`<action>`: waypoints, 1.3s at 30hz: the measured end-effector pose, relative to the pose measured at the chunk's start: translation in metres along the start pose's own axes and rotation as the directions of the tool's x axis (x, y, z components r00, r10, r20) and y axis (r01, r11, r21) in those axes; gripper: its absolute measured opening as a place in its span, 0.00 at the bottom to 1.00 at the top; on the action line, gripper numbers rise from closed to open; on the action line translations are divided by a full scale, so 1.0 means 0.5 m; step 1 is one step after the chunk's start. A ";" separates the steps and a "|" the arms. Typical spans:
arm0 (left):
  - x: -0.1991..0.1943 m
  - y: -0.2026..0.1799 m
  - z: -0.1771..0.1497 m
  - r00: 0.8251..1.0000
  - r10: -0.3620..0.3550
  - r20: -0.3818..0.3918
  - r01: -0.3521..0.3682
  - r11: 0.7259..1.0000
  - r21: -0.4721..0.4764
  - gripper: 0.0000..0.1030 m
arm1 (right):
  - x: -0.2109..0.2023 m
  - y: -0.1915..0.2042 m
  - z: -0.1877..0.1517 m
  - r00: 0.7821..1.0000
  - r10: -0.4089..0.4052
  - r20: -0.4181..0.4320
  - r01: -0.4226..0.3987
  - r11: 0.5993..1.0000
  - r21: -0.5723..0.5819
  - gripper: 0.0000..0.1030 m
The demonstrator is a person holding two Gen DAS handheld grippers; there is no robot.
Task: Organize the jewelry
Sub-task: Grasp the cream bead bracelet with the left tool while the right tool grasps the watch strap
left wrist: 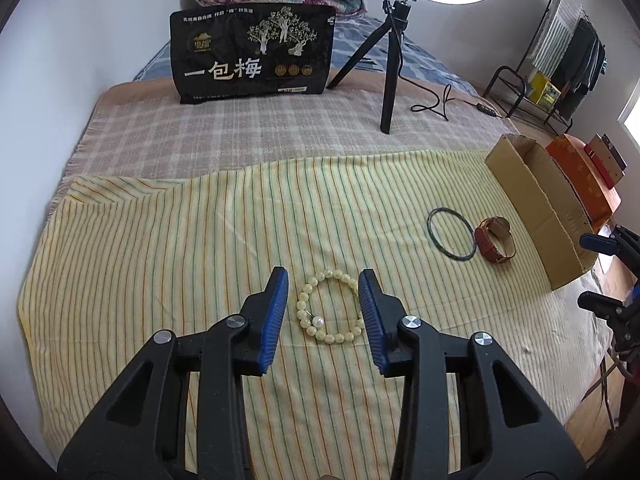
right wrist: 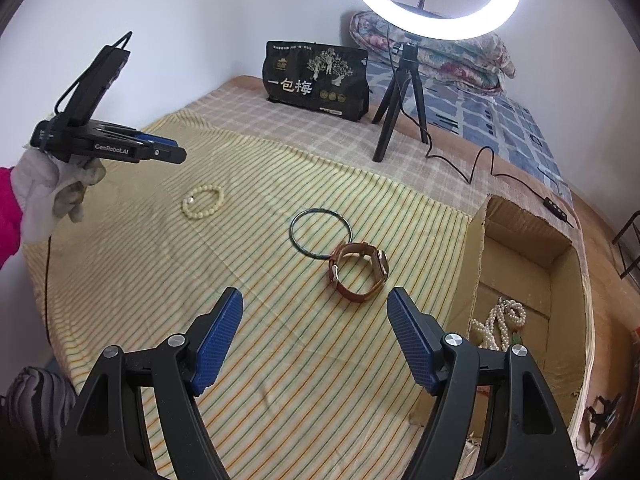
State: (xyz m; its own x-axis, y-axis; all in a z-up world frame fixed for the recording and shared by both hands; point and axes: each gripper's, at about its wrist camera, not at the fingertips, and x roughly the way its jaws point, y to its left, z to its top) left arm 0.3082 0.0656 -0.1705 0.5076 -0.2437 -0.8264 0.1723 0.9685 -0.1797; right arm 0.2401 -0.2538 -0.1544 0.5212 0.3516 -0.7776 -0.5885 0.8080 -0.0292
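Holding pearl strands (right wrist: pixel 500 322): cardboard box (right wrist: pixel 560 276)

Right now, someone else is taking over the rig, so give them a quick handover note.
Left gripper: open, fingers either side of the bead bracelet, not gripping it.
Right gripper: open, empty, aimed at the watch.
On the striped cloth: bead bracelet, dark bangle and watch; bangle and watch lie close together.
Done: a pearl necklace is already in the cardboard box.
Left: bracelet, bangle and watch, presumably into the box too.
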 end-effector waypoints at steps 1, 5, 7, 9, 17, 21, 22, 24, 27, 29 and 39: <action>0.007 0.003 0.000 1.000 -0.005 -0.010 0.005 1.000 -0.004 0.36 | 0.006 0.000 0.001 1.000 0.004 -0.007 -0.004 1.000 -0.002 0.69; 0.040 0.015 -0.001 0.999 -0.016 -0.050 0.015 1.000 -0.020 0.36 | 0.032 0.001 0.004 0.999 0.013 -0.034 -0.013 1.000 -0.008 0.66; 0.052 0.019 0.000 0.998 -0.018 -0.067 0.016 1.000 -0.022 0.36 | 0.044 0.001 0.006 0.999 0.018 -0.044 -0.018 1.000 -0.009 0.63; 0.065 0.020 0.000 0.996 -0.015 -0.086 0.013 1.000 -0.018 0.29 | 0.054 0.000 0.008 0.998 0.018 -0.055 -0.019 1.000 -0.010 0.62; 0.113 0.012 0.004 0.988 0.026 -0.153 -0.023 1.000 0.021 0.28 | 0.096 -0.014 0.020 0.994 0.029 -0.108 -0.029 1.000 -0.005 0.50; 0.132 0.011 0.007 0.985 0.038 -0.170 -0.033 0.999 0.032 0.28 | 0.119 -0.009 0.024 0.991 0.026 -0.134 -0.029 0.999 -0.023 0.45; 0.136 0.012 0.008 0.984 0.043 -0.172 -0.037 0.999 0.035 0.26 | 0.123 -0.008 0.026 0.990 0.026 -0.140 -0.030 0.999 -0.027 0.43; 0.142 0.013 0.010 0.983 0.051 -0.176 -0.045 0.998 0.038 0.24 | 0.134 -0.006 0.028 0.988 0.022 -0.152 -0.028 0.999 -0.034 0.42; 0.146 0.014 0.013 0.982 0.056 -0.179 -0.048 0.998 0.047 0.24 | 0.151 -0.005 0.032 0.986 0.008 -0.168 -0.015 0.999 -0.042 0.42; 0.148 0.012 0.014 0.981 0.061 -0.182 -0.051 0.997 0.059 0.24 | 0.165 -0.008 0.032 0.983 -0.001 -0.184 -0.007 0.999 -0.044 0.42; 0.161 -0.010 0.000 0.978 0.124 -0.170 -0.098 0.983 0.153 0.21 | 0.216 -0.005 0.022 0.970 -0.042 -0.239 0.026 0.997 -0.069 0.36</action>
State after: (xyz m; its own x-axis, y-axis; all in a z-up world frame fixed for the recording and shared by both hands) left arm 0.3480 0.0409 -0.2363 0.3743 -0.1092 -0.9208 0.2489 0.9684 -0.0136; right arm 0.3048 -0.2125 -0.2315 0.3824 0.1944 -0.9033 -0.6162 0.7821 -0.0925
